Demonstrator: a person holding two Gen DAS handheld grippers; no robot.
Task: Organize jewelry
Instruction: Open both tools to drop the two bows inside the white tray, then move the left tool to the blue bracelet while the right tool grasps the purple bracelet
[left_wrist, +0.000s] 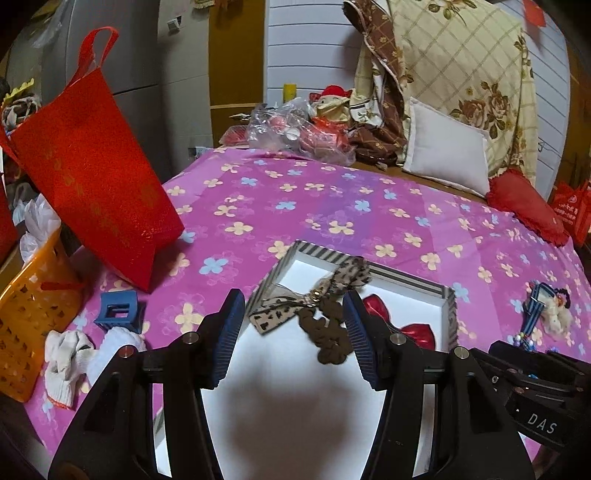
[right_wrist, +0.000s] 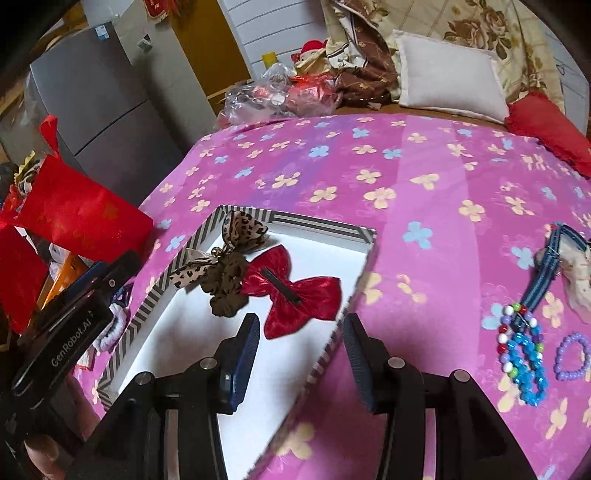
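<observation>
A white box with a striped rim (left_wrist: 448, 295) (right_wrist: 295, 221) lies on the purple flowered bedspread. Inside lie a leopard-print bow with a brown scrunchie (left_wrist: 325, 321) (right_wrist: 225, 284) and a red satin bow (left_wrist: 417, 330) (right_wrist: 295, 295). My left gripper (left_wrist: 293, 328) is open and empty above the box, just before the scrunchie. My right gripper (right_wrist: 299, 350) is open and empty over the box's right rim. A blue striped ribbon clip (right_wrist: 546, 273) (left_wrist: 535, 310), a multicoloured bead bracelet (right_wrist: 521, 347) and a purple bead bracelet (right_wrist: 572, 356) lie on the bedspread to the right.
A red gift bag (left_wrist: 96, 177) stands at the left, beside an orange basket (left_wrist: 29, 325). A blue claw clip (left_wrist: 118, 312) and white gloves (left_wrist: 70, 354) lie at the front left. Pillows (left_wrist: 447, 155) and plastic bags (left_wrist: 295, 129) fill the back.
</observation>
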